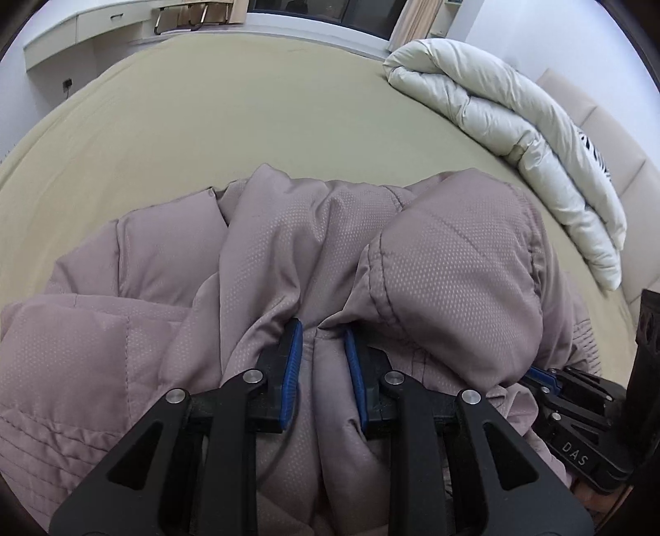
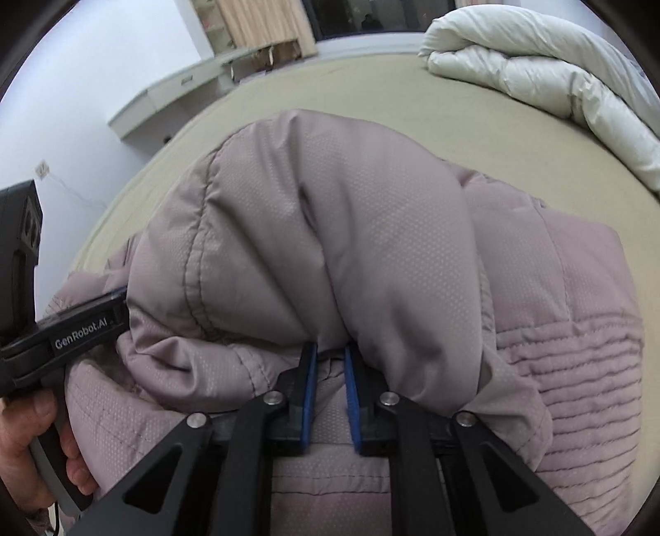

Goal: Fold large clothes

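A mauve quilted puffer jacket (image 1: 288, 255) lies bunched on the beige bed (image 1: 206, 123). My left gripper (image 1: 324, 330) is shut on a fold of the jacket, fabric pinched between its blue pads. My right gripper (image 2: 331, 350) is shut on another fold of the jacket (image 2: 330, 214), with a puffy part draped over its fingertips. The right gripper also shows at the lower right of the left wrist view (image 1: 548, 379). The left gripper's body shows at the left of the right wrist view (image 2: 82, 325), held by a hand (image 2: 24, 445).
A rolled white duvet (image 1: 515, 123) lies along the bed's right side by the padded headboard (image 1: 610, 136); it also shows in the right wrist view (image 2: 557, 70). A white desk (image 1: 74, 33) and a window with curtains stand beyond the bed's far edge.
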`<state>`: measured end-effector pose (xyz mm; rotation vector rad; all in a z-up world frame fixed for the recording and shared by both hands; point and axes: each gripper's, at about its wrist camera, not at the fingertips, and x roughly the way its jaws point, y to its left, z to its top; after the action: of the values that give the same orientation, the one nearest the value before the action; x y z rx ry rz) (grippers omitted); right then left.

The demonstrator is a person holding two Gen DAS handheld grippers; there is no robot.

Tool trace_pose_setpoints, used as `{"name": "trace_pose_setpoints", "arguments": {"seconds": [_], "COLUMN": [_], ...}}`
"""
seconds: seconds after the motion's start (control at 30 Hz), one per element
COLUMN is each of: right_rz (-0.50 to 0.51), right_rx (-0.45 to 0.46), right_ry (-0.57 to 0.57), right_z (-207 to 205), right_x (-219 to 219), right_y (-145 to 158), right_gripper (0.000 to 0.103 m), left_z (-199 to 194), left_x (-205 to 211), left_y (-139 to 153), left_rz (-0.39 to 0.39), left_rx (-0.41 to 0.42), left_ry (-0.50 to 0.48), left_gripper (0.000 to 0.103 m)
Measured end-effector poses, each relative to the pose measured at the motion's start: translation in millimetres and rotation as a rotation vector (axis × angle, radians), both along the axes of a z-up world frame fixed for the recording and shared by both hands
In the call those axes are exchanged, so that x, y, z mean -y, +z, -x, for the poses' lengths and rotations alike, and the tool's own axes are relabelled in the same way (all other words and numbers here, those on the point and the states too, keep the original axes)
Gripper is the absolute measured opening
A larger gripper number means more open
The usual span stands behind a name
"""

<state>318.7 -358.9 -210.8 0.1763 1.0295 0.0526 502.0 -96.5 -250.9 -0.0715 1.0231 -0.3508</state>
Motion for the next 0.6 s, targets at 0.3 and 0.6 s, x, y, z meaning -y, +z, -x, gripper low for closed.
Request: {"name": "trace_pose_setpoints", "arguments": {"seconds": [0.3, 0.6], "right_rz": [-0.107, 0.011], "right_rx": [0.159, 0.025], "right_ry": [-0.053, -0.024], "right_z": [-27.1, -87.4], "right_x": [5.1, -5.7], "right_y": [96.1, 17.5], "right_gripper": [0.023, 0.024], "left_z": [38.9, -17.7], "left_x": [-19.8, -38.5], "left_y": [84.9, 15.5], "left_rz": [-0.006, -0.033], "left_rx": [0.207, 0.044], "left_ry": [0.053, 0.075], "left_gripper": [0.021, 0.023]}}
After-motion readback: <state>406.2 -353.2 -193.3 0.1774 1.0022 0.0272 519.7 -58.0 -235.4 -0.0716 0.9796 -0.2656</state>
